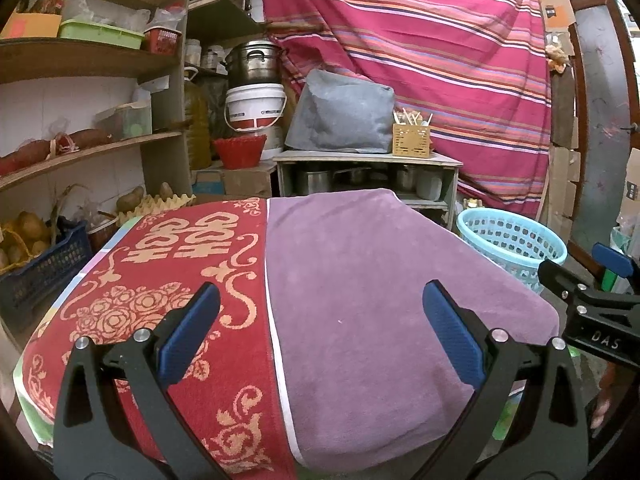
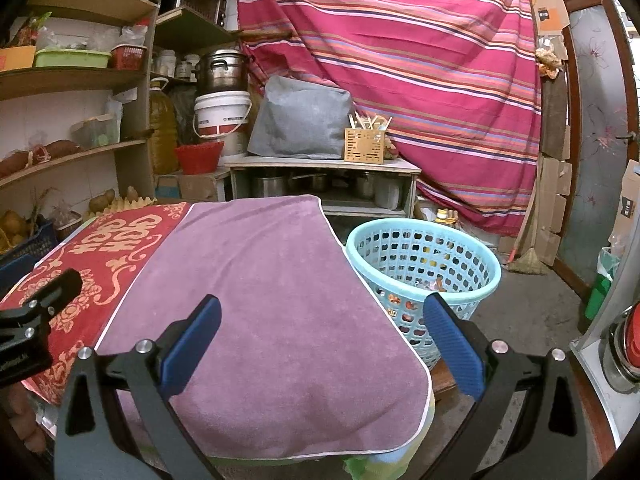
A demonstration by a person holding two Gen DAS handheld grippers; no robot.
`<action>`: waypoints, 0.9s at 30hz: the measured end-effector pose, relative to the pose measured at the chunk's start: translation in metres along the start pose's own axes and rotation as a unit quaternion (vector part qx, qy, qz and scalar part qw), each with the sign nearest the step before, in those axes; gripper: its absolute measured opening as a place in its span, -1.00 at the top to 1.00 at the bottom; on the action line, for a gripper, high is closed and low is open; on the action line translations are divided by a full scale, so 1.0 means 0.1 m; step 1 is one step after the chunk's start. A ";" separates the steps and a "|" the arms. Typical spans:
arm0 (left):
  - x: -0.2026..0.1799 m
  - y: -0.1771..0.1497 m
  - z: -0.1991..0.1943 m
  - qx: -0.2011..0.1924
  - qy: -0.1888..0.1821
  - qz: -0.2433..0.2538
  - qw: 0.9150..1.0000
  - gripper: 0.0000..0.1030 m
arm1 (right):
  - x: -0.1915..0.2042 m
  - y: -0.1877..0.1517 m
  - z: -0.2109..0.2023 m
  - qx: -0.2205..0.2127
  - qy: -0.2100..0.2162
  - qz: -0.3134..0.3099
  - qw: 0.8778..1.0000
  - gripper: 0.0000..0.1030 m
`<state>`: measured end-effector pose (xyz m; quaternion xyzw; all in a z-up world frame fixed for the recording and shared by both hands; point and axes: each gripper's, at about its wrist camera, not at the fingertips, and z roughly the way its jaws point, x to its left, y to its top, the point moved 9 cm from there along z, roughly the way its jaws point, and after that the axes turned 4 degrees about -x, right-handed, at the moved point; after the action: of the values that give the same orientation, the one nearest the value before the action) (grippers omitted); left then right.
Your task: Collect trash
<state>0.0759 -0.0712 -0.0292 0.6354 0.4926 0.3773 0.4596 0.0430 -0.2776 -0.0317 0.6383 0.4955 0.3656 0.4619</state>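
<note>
No loose trash was seen on the worktop [image 1: 400, 280]; only two towels, one red [image 1: 168, 280] and one purple [image 2: 260, 300], were laid side by side over it. What trash could be made out was already inside the single pale blue basket [image 2: 424, 252], which was set on the floor just beyond the worktop's right edge. The basket lay ahead and to the right of both claws, nearer the right claw [image 2: 320, 344], and its mouth faced upward. Both the right claw and the left claw [image 1: 320, 336] were held apart and empty above the towels. Two claws, two towels and one basket were counted.
</note>
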 end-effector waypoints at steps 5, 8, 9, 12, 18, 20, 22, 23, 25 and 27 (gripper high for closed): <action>-0.01 0.00 -0.01 -0.003 0.000 0.002 1.000 -0.90 | 0.00 0.01 0.00 -0.003 -0.001 -0.002 1.000 -0.91; -0.01 0.00 -0.01 -0.001 0.001 0.002 1.000 -0.90 | 0.00 0.01 0.00 -0.001 -0.001 -0.002 1.000 -0.91; -0.01 -0.01 -0.01 0.000 0.001 0.002 1.000 -0.90 | 0.00 0.01 0.00 -0.002 -0.001 -0.002 1.000 -0.91; -0.01 0.01 -0.02 0.000 0.000 0.001 1.000 -0.90 | 0.00 0.01 0.00 -0.002 0.000 -0.001 1.000 -0.91; -0.02 0.01 -0.02 0.001 0.000 0.002 1.000 -0.90 | 0.00 0.01 0.00 -0.002 0.000 -0.002 1.000 -0.91; -0.02 0.02 -0.02 0.001 0.000 0.004 1.000 -0.90 | 0.00 0.01 0.00 -0.002 0.001 -0.002 1.000 -0.91; -0.02 0.02 -0.02 0.001 0.000 0.003 1.000 -0.90 | 0.00 0.01 0.00 -0.003 0.001 -0.002 1.000 -0.91; -0.02 0.02 -0.02 0.001 0.000 0.003 1.000 -0.90 | 0.00 0.01 0.00 -0.002 0.001 -0.002 1.000 -0.91; -0.03 0.02 -0.02 0.001 0.000 0.003 1.000 -0.90 | -0.01 0.01 0.00 -0.002 0.001 -0.002 1.000 -0.91; -0.02 0.02 -0.02 0.001 0.000 0.003 1.000 -0.90 | -0.01 0.01 0.00 -0.001 0.002 -0.002 1.000 -0.91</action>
<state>0.0742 -0.0733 -0.0270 0.6377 0.4911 0.3780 0.4575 0.0430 -0.2781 -0.0311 0.6364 0.4973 0.3660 0.4623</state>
